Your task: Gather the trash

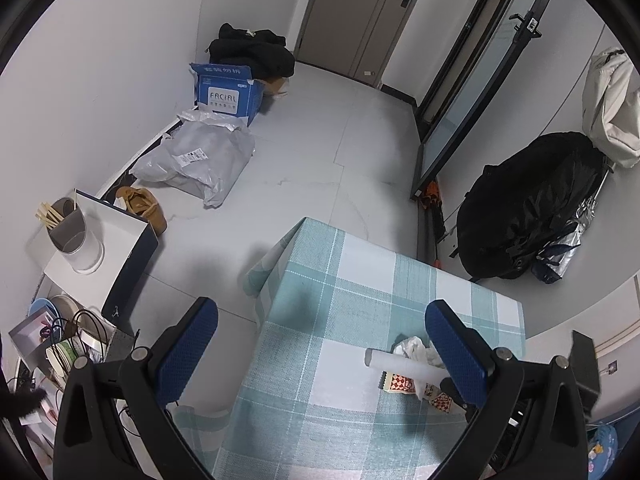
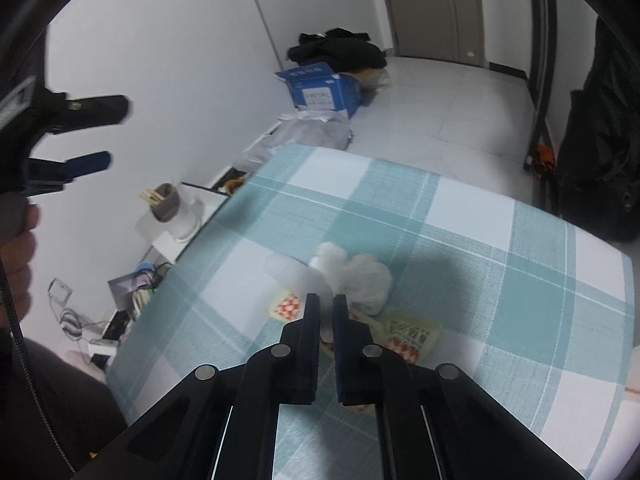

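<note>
The left gripper hangs above the near left edge of the table, its blue fingers spread wide with nothing between them. In the right wrist view it shows at the far left, off the table's left side and well apart from the trash.

The right gripper sits low over the table, its fingers nearly together with only a thin gap. They pinch something white and thin at the near side of the trash pile; the blur hides whether this is the roll or the tissue.

The trash lies in one cluster on the near part of the checked cloth. A white roll lies flat and reaches left from the cluster; in the right wrist view it is a pale blur. A crumpled tissue sits just right of it, touching. Beneath both lie wrappers with a red and white diamond print, one peeking out at the left.

On the floor left of the table stand a blue box, a grey bag and a cup holding chopsticks.
</note>
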A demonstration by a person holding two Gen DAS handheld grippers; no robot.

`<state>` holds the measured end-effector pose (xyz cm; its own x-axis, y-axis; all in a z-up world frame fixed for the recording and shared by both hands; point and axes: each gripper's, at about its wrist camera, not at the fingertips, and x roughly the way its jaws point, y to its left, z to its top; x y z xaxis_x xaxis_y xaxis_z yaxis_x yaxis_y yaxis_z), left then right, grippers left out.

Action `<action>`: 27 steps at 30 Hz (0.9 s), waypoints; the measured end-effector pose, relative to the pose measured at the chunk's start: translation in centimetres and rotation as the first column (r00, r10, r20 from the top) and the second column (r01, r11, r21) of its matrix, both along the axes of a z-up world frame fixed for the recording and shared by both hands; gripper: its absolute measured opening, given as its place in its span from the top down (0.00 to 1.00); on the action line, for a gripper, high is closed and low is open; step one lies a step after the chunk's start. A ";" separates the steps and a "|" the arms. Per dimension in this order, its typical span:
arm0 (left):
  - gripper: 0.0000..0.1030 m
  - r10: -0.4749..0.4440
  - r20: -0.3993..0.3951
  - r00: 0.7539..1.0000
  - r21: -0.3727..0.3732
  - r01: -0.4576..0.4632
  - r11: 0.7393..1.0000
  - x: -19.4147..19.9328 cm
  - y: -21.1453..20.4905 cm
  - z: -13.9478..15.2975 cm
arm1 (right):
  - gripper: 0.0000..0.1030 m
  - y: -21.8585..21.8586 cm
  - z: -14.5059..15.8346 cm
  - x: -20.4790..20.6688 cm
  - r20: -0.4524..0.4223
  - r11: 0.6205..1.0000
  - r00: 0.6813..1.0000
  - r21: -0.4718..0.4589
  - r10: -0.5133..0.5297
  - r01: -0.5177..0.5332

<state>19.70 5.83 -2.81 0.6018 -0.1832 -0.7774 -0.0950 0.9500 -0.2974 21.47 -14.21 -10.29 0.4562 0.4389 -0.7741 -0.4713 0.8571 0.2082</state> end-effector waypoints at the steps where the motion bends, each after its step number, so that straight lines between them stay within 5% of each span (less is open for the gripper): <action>1: 0.01 0.000 -0.001 1.000 0.002 0.000 1.000 0.1 -0.1 0.0 | 0.95 0.1 0.4 -0.4 0.006 1.000 1.000 0.005 0.015 -0.015; 8: 0.01 -0.006 -0.014 1.000 0.000 0.006 1.000 0.3 -0.5 -0.3 | 0.95 0.1 1.5 -4.1 -0.003 0.998 0.998 -0.006 0.061 -0.061; 19: 0.01 -0.017 -0.010 1.000 -0.019 0.017 1.000 -0.7 -0.7 -0.1 | 0.88 -3.5 -0.9 -9.5 -0.136 1.000 0.990 -0.021 -0.024 0.021; 20: 0.01 -0.018 -0.013 1.000 -0.019 0.018 1.000 -0.7 -0.8 -0.1 | 0.86 -3.3 -0.9 -9.7 -0.129 0.999 0.991 -0.030 -0.016 0.012; 23: 0.01 -0.016 -0.028 0.999 -0.016 0.016 1.000 -0.7 -0.7 -0.5 | 0.59 -2.5 -0.7 -10.0 -0.105 0.997 0.995 -0.077 0.001 -0.010; 27: 0.01 -0.019 -0.052 0.998 -0.004 0.019 1.000 -0.5 -0.7 -1.2 | 0.43 -1.5 -0.2 -9.7 -0.049 0.994 0.998 -0.103 0.030 -0.035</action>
<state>19.22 5.08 -3.98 0.5570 -0.1971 -0.8068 -0.0925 0.9507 -0.2960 11.72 -15.70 -10.46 0.4051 0.3689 -0.8366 -0.4911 0.8596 0.1412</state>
